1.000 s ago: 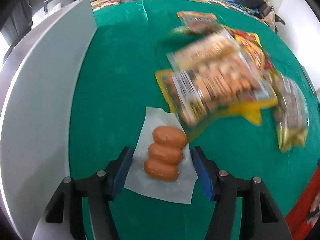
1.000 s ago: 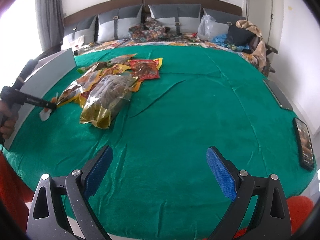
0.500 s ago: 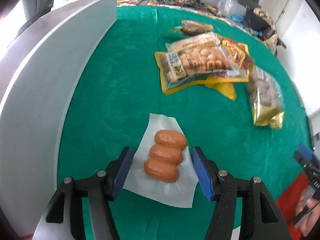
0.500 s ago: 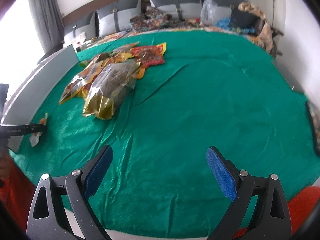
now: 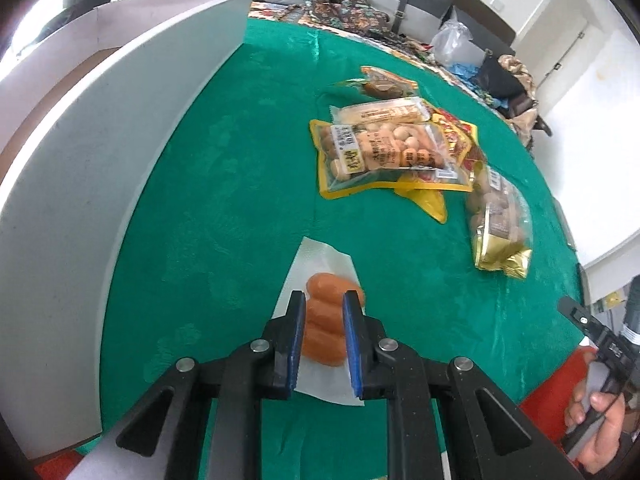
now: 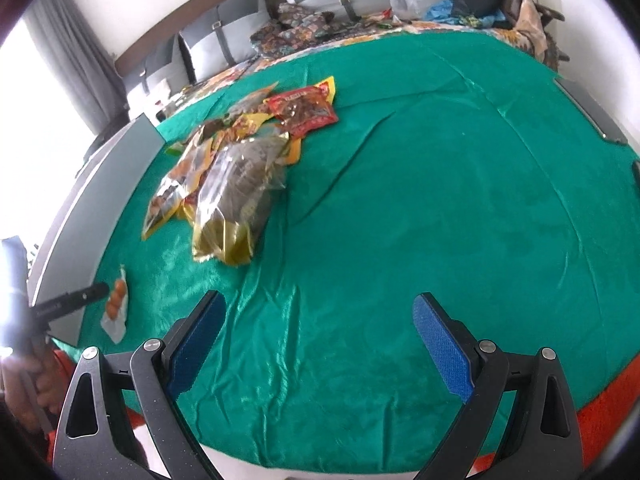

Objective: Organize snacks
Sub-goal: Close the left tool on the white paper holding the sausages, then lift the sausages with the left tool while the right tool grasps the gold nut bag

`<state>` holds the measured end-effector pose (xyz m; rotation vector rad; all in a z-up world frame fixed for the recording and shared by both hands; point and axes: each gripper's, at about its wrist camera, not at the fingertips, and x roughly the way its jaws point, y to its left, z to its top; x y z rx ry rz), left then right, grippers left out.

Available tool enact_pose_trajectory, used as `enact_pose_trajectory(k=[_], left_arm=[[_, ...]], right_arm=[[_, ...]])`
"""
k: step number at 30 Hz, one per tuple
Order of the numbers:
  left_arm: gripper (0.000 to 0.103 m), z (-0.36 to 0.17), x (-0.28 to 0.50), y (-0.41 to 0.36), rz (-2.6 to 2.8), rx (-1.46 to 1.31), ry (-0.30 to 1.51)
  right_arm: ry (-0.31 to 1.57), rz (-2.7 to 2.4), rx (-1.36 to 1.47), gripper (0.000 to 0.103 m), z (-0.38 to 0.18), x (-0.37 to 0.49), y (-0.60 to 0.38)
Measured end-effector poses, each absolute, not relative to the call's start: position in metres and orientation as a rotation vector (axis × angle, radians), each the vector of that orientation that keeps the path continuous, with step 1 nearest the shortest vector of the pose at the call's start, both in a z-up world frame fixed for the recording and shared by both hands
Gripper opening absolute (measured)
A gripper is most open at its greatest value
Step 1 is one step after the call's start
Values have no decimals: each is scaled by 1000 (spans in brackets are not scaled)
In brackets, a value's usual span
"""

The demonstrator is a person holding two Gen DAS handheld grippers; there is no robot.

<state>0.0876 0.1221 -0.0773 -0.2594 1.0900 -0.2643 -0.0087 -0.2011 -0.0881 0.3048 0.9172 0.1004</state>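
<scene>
While my left gripper (image 5: 322,320) pinches the sausage pack (image 5: 326,330) between its blue pads, the pack of 3 sausages lies on the green cloth (image 5: 224,208) just beside the white box (image 5: 60,216). My right gripper (image 6: 320,344) hovers over bare cloth, its jaws spread wide and holding nothing. I judge the job barely begun: the snack pile (image 5: 400,148) sits untouched well apart from the box, so every bag remains to be sorted.

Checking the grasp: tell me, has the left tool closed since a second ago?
Yes. The left tool has narrowed inward onto the sausage pack, which lies on the green cloth.
</scene>
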Motion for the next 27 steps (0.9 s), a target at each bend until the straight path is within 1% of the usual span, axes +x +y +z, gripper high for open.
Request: enact_pose_trajectory(k=[1, 2, 3, 4, 7, 12, 18, 20, 21, 22, 23, 24, 25, 27], left_arm=[[42, -76, 88, 123, -277, -259, 1092], [56, -73, 87, 125, -289, -256, 1093], [85, -70, 86, 126, -294, -250, 1090], [96, -67, 85, 127, -295, -243, 1078], [96, -63, 85, 127, -314, -219, 1091], [96, -64, 98, 123, -337, -145, 1128], [96, -88, 108, 96, -397, 61, 1223], [94, -100, 107, 86, -376, 138, 1246], [84, -102, 103, 82, -355, 179, 1232], [67, -99, 96, 78, -363, 200, 1195], [63, -97, 92, 77, -373, 191, 1188], [50, -93, 91, 79, -360, 168, 1185], [45, -88, 90, 84, -351, 133, 1173], [45, -87, 91, 92, -313, 105, 1176]], right_arm=[[914, 97, 304, 97, -88, -8, -201], [909, 93, 298, 97, -90, -10, -200], [905, 89, 285, 97, -91, -11, -199], [901, 84, 269, 97, -93, -14, -198], [899, 70, 228, 97, -101, -22, -200], [902, 61, 269, 97, -105, -22, -211], [893, 86, 243, 97, -104, -21, -205], [893, 91, 240, 97, -105, -21, -203], [892, 92, 240, 97, -104, -20, -203], [890, 92, 238, 97, -104, -20, -203], [888, 92, 237, 97, -103, -21, -203], [885, 92, 234, 97, -103, -22, -204], [882, 91, 232, 97, -102, -22, -204], [883, 88, 235, 97, -103, -22, -205]])
